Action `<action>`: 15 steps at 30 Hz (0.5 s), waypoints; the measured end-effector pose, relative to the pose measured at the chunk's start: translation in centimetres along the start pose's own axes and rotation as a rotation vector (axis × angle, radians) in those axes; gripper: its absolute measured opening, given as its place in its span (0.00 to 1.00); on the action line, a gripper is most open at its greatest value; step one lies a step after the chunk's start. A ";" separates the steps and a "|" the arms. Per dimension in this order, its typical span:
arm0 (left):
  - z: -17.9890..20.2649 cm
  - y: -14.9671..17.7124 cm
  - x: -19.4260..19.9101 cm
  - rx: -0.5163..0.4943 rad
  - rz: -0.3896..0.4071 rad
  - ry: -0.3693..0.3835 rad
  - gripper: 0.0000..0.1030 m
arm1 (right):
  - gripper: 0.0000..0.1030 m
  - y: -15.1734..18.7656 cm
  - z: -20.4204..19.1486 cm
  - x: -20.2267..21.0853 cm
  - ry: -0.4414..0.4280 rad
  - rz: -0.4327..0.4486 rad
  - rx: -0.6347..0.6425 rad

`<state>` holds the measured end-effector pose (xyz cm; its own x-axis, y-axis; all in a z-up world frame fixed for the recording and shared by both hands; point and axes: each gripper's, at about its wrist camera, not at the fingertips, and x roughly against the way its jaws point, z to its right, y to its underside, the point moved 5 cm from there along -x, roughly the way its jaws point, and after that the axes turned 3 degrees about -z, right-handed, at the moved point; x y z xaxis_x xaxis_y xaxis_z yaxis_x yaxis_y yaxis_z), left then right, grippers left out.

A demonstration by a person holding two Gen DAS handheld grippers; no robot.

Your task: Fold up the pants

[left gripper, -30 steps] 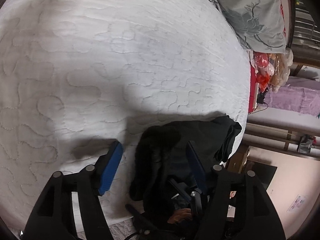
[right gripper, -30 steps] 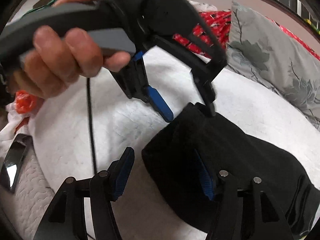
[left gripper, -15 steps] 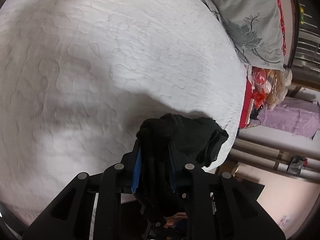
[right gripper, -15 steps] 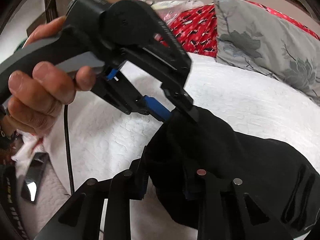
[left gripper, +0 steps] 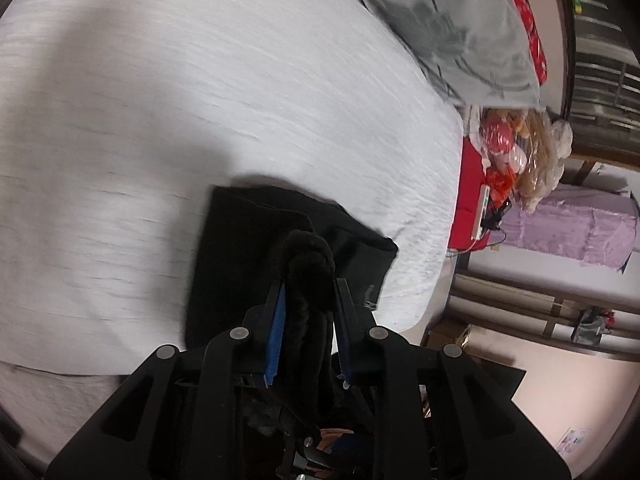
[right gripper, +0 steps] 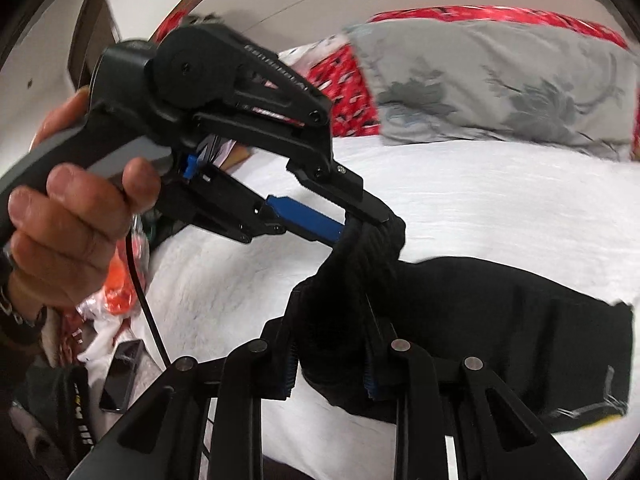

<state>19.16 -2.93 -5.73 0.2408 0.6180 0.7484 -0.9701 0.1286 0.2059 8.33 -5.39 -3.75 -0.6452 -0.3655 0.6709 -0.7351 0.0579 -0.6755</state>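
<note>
1. My left claw [left gripper: 308,304] is pinched on a bunched black roll of the pants [left gripper: 248,248]; the blue pads [left gripper: 276,332] press it from both sides.
2. My right claw [right gripper: 332,356] is likewise clamped on a thick gather of the same edge, with the left claw [right gripper: 360,220] just ahead of it and a little higher.
3. Beyond both claws the rest of the pants [right gripper: 500,312] lies flat on the white bedspread [left gripper: 200,100].
4. I judge the fabric soft, limp and light (it sags between the grips), so edge holds suit it, kept taut.
5. Motion blur smears the quilt; which end I hold, waistband or hems, I cannot tell, and the layers inside each grip are hidden.
</note>
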 end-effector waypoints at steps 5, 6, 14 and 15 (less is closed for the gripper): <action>5.4 0.4 -5.7 -0.037 -0.063 -0.051 0.20 | 0.24 1.1 6.3 3.7 0.007 0.026 -0.109; 6.7 0.3 -7.1 -0.048 -0.076 -0.068 0.20 | 0.24 1.2 7.3 4.1 0.009 0.030 -0.126; 13.1 0.4 -17.6 -0.097 -0.191 -0.155 0.20 | 0.24 4.1 19.6 6.9 0.038 0.042 -0.382; 13.5 0.5 -18.8 -0.098 -0.203 -0.168 0.20 | 0.24 4.9 21.3 6.9 0.038 0.034 -0.427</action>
<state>14.57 -24.97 -11.24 0.4242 0.4355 0.7940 -0.8979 0.3159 0.3065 4.70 -27.38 -8.94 -0.6717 -0.3225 0.6669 -0.7284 0.4515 -0.5153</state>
